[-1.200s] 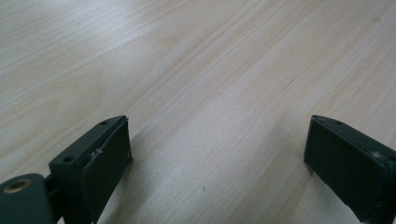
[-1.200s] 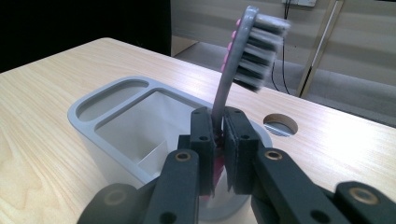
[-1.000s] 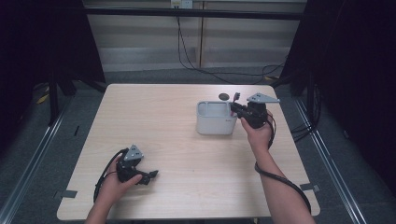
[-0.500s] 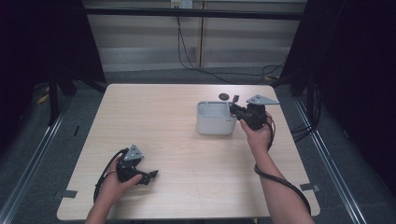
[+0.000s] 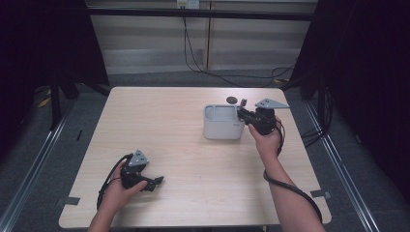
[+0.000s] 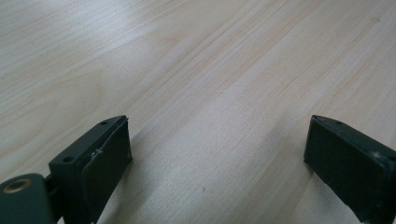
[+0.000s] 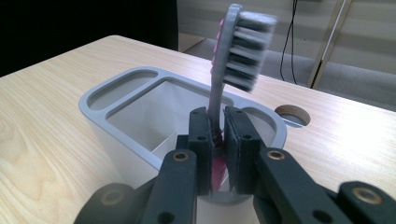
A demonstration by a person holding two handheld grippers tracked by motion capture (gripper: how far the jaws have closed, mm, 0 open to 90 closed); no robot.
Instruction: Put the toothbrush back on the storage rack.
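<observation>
A toothbrush (image 7: 245, 46) with a grey head and a pink-and-grey handle stands upright, bristles toward the right of the right gripper view. My right gripper (image 7: 218, 126) is shut on its neck, and the pink lower handle reaches down into the small end slot of a grey holder (image 7: 121, 79). From above, the right gripper (image 5: 243, 113) sits at the right end of the holder (image 5: 215, 130), with the toothbrush (image 5: 243, 102) poking up. My left gripper (image 5: 157, 182) rests on the table near the front left; its jaws stand wide open over bare wood (image 6: 217, 154).
The holder has a large middle compartment and a narrow slot at its far end. A round cable hole (image 5: 232, 100) lies in the wooden table (image 5: 169, 125) just behind the holder. Cables trail from both grippers. Dark floor rails flank the table.
</observation>
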